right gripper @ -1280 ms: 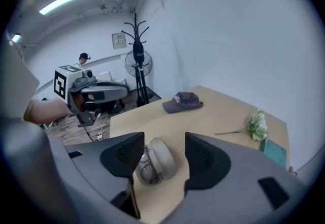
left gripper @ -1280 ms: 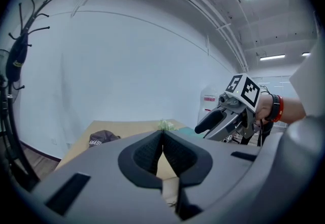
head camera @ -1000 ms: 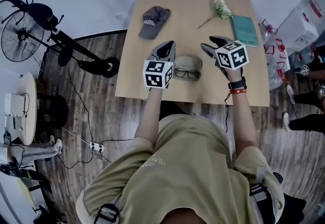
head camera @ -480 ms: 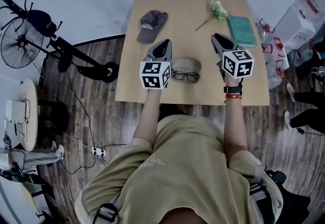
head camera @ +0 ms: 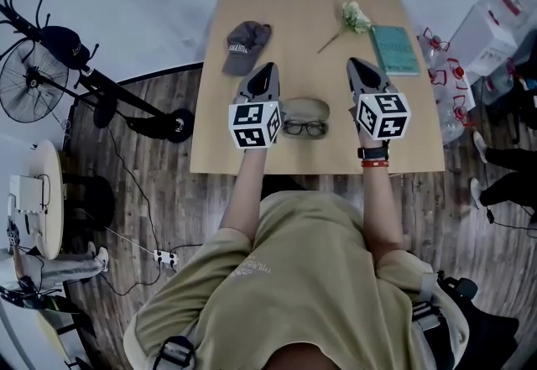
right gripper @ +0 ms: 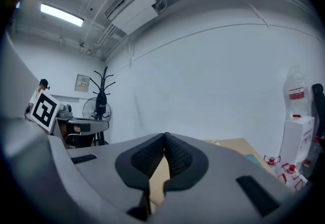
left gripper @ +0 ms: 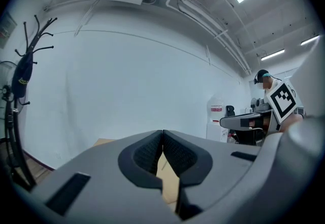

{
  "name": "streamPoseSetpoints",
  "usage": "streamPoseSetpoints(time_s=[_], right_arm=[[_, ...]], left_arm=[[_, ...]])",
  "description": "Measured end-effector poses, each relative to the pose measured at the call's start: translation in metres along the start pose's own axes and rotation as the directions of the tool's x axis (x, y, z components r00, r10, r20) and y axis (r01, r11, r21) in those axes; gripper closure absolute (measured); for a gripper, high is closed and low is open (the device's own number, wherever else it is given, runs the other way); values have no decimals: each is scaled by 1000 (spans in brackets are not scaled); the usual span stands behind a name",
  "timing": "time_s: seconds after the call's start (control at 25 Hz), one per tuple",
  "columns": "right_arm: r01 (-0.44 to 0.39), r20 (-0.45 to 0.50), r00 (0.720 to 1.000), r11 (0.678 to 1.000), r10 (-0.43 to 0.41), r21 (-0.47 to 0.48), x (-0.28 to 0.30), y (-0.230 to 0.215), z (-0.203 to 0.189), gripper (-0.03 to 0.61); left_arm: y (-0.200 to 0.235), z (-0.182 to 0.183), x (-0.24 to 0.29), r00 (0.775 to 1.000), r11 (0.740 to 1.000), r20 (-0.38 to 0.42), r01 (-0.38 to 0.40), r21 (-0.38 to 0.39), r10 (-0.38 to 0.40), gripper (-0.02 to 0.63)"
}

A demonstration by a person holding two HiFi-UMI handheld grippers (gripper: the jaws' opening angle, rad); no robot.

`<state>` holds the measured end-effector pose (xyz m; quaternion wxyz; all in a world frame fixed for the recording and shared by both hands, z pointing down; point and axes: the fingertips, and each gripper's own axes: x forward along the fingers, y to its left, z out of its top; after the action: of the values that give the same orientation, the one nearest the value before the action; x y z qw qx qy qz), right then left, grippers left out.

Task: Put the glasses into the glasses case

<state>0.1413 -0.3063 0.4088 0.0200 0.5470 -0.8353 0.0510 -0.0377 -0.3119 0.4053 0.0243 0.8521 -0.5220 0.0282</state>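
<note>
**Glasses [head camera: 304,127] lie crosswise between two shut grippers**

Glasses are seen on the table [head camera: 294,16], close to its near edge, with the lenses side by side so that the long axis runs left to right. The glasses case [head camera: 305,106] is set just beyond them on the far side, its long axis also left to right. The frame is touching or overlapping the near rim of the case. Whether it rests in an open half of the case or on the bare table just in front of it cannot be told from the head view.

The left gripper [head camera: 268,68] is held to the left of the pair and the right gripper [head camera: 353,63] to the right, both pointing level toward the far side. The left gripper's jaws are pressed together with nothing between them. The right gripper's jaws have just been closing and are now together, likewise on nothing.

The left gripper is judged to be slightly the nearer of the two. From either side the glasses would be met end-on, along their long axis. The scene would fit glasses waiting to be put in as well as glasses just laid in an open case.
</note>
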Motion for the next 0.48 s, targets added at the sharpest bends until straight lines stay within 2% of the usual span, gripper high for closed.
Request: streamPoseSetpoints(time_s=[0.24, 0.48], right_arm=[[29, -22, 999, 999, -29, 15, -1, -4, -9, 565], [21, -40, 999, 999, -20, 30, 1, -1, -16, 565]], left_arm=[[-7, -1, 0, 1000, 1000, 9, 1, 5, -2, 591], [-5, -3, 0, 1000, 1000, 9, -4, 0, 4, 591]])
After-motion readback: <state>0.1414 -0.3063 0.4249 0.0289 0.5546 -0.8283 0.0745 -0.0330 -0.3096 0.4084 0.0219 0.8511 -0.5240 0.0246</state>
